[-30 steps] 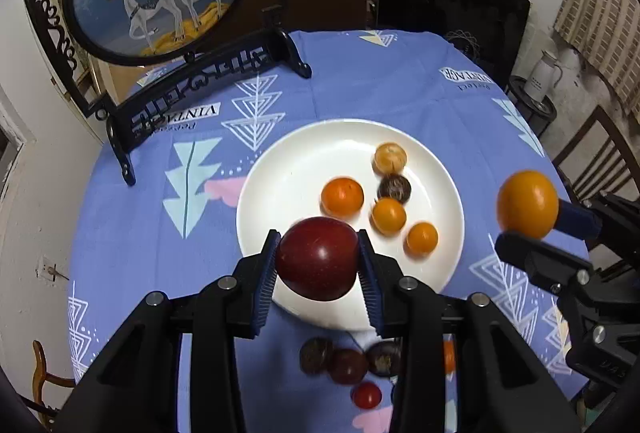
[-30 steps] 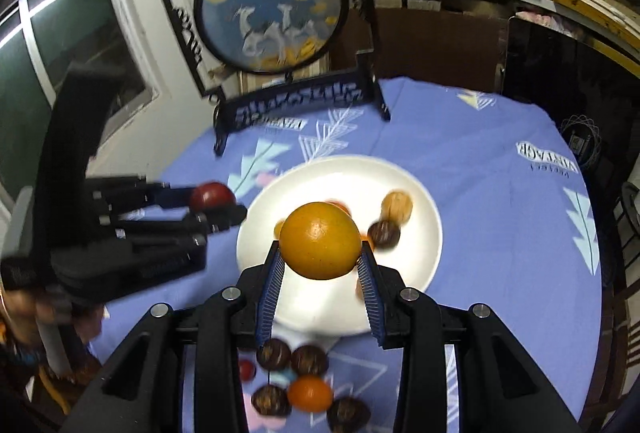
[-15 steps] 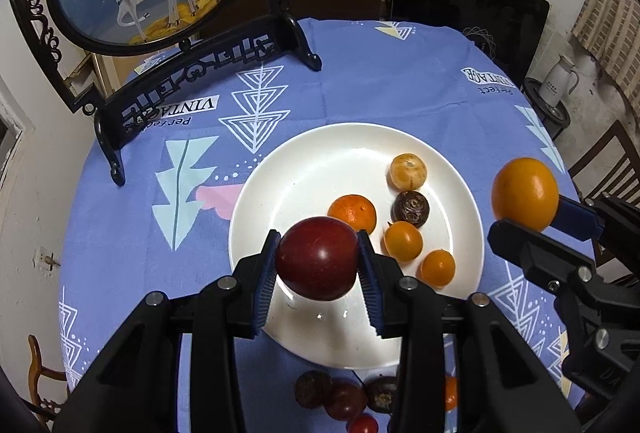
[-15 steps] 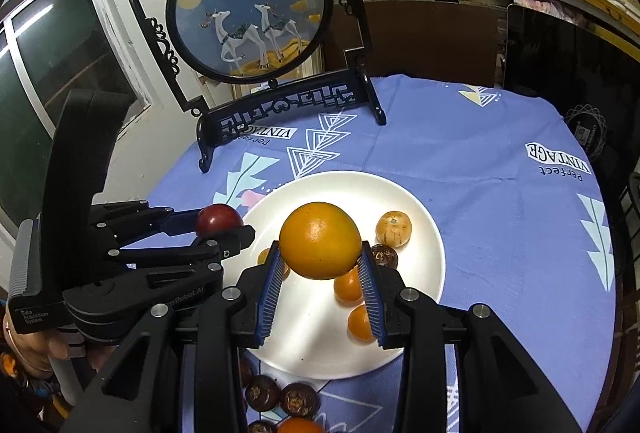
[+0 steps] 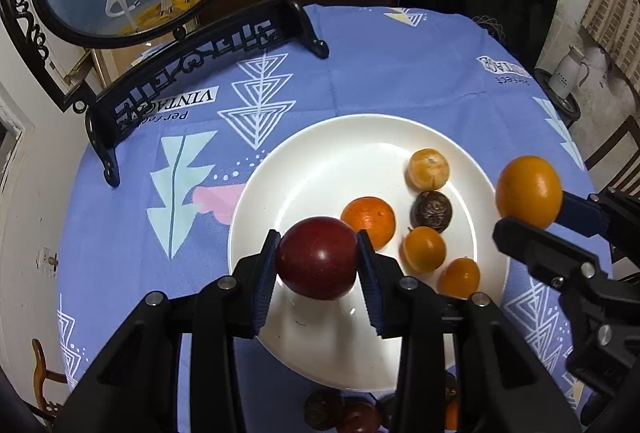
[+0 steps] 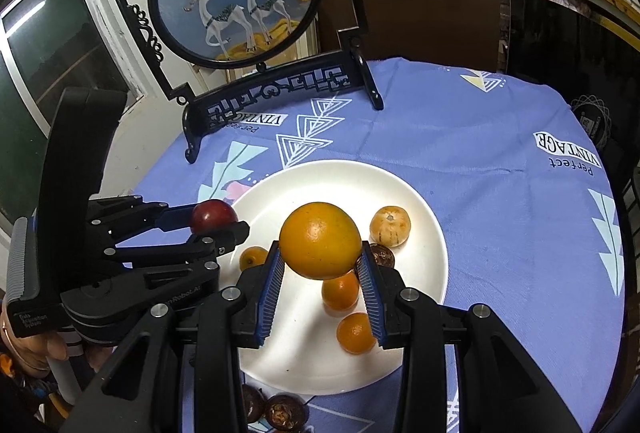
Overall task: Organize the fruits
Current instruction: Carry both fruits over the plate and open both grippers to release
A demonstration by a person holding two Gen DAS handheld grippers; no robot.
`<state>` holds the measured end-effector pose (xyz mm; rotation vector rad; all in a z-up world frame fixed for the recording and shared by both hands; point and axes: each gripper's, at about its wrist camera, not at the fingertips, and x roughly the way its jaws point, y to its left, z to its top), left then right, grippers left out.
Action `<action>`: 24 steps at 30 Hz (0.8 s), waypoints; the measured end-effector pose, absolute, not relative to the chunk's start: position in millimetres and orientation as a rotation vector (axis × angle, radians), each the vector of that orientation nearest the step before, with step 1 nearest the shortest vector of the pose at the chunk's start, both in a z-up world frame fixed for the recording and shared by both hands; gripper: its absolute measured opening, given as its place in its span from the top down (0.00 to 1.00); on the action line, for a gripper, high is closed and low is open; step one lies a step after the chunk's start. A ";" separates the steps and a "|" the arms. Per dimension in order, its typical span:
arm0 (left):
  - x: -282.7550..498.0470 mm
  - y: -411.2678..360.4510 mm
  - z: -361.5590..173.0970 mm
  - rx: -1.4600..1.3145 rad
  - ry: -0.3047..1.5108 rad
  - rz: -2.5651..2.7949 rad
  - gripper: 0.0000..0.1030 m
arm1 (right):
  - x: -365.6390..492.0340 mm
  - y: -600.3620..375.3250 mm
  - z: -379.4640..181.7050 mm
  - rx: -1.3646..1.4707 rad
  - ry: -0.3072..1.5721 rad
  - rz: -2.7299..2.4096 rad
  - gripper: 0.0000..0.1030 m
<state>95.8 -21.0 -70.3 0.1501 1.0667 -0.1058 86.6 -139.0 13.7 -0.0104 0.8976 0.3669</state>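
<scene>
Table [image 5: 400, 73] under blue cloth, white plate [image 5: 320, 169] with five small fruits, my right gripper [image 6: 322, 283] jaws pinching orange [image 6: 320, 239] above plate, my left gripper [image 5: 318, 279] jaws pinching plum [image 5: 317, 257] over plate's near-left part.

Dim indoor light, bright glare on white plate [image 5: 320, 169] (fisheye edges bend, corners black); focus sharp.

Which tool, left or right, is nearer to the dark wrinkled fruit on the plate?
Right. The right tool holds its orange almost directly above the dark wrinkled fruit; the left tool holds its red fruit over the plate's opposite side.
</scene>
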 end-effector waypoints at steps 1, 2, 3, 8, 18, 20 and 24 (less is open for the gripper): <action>96.7 -19.5 -72.2 0.149 1.070 -0.105 0.64 | 87.9 -139.4 11.9 -0.010 0.900 0.365 0.63; 97.7 -17.6 -73.9 0.147 1.073 -0.104 0.64 | 88.6 -140.1 10.7 -0.011 0.903 0.364 0.63; 98.1 -16.3 -74.7 0.145 1.075 -0.102 0.64 | 89.5 -140.5 9.4 -0.013 0.905 0.361 0.63; 103.0 -9.7 -79.1 0.136 1.083 -0.096 0.64 | 96.8 -143.3 -1.0 -0.014 0.923 0.346 0.63; 113.2 -16.4 -88.8 0.128 1.104 -0.108 0.64 | 121.9 -132.3 -20.8 -0.022 0.958 0.349 0.63; 115.7 -16.1 -89.8 0.126 1.105 -0.108 0.64 | 126.1 -129.6 -22.9 -0.025 0.963 0.351 0.63; 120.1 -14.7 -91.1 0.121 1.102 -0.105 0.64 | 133.2 -127.0 -24.3 -0.027 0.965 0.351 0.63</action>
